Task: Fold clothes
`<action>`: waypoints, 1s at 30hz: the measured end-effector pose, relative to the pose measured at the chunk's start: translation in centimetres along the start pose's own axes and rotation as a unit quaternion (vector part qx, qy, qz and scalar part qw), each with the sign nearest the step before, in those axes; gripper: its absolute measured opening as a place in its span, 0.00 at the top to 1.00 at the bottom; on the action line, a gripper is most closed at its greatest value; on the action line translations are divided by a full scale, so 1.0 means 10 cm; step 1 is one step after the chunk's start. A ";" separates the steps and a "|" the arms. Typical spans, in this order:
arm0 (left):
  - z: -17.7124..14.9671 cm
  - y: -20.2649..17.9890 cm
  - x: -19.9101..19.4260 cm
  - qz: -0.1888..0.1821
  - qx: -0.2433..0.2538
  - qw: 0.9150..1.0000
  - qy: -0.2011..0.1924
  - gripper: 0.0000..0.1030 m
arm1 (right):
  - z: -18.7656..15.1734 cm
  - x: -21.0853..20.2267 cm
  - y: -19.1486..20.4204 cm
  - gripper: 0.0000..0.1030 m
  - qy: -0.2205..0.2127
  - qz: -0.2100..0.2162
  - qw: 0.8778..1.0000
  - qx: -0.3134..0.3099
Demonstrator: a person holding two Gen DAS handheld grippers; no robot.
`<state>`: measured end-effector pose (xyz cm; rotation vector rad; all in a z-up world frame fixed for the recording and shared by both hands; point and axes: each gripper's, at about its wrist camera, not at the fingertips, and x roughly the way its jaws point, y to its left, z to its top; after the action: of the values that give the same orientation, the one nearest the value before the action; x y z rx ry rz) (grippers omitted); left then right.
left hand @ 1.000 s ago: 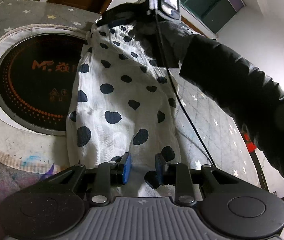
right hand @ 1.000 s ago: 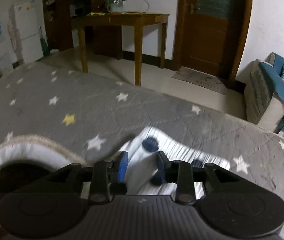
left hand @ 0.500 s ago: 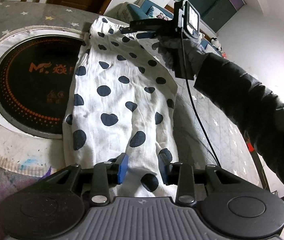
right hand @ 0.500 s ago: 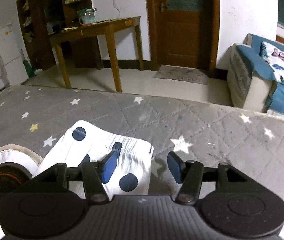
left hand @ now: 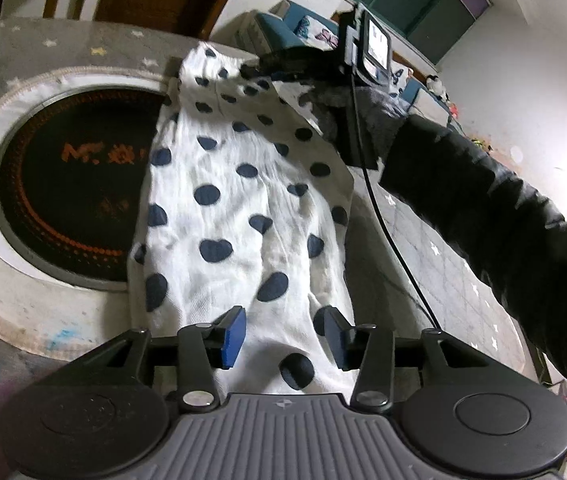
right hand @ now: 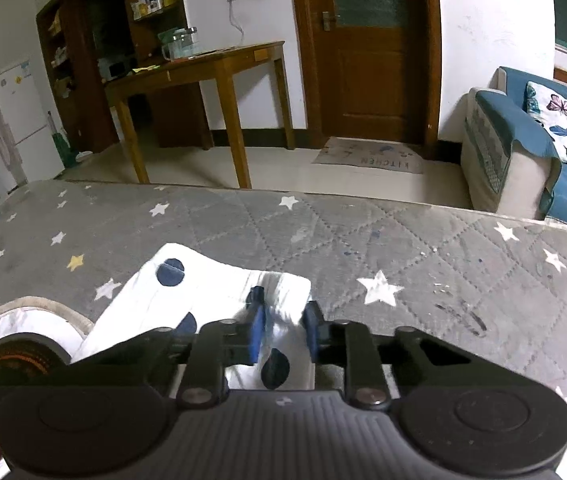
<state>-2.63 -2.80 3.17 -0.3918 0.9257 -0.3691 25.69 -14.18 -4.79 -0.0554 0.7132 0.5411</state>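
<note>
Since half a second ago the right gripper has gone from wide open to nearly closed, its blue pads now pinching the far corner of the white polka-dot garment; in the left wrist view that corner has lifted off the surface, near 12 o'clock.

The garment lies lengthwise on a grey star-print quilted cover, running from 6 o'clock toward 12 in the left wrist view. Its left edge overlaps a round black hotplate with orange markings, set in a white fabric ring at 9 o'clock.

The left gripper sits over the near end of the garment at 6 o'clock with its pads spread apart, cloth between them but not squeezed.

The person's black sleeve crosses from 3 o'clock toward 1, and a black cable hangs from the right gripper past the garment's right edge.

In the right wrist view, beyond the cover stand a wooden table at 11 o'clock, a brown door at 12, and a blue sofa with a butterfly cushion at 2 o'clock.
</note>
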 end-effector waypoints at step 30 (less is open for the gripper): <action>-0.44 0.15 -0.43 0.108 -0.004 0.994 -0.016 0.42 | -1.02 -2.48 1.06 0.90 -0.046 0.186 0.981 -0.029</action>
<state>-8.40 -0.23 3.11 -0.2999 0.9280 -0.1610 -1.14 -18.63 4.59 0.0493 0.6202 0.9181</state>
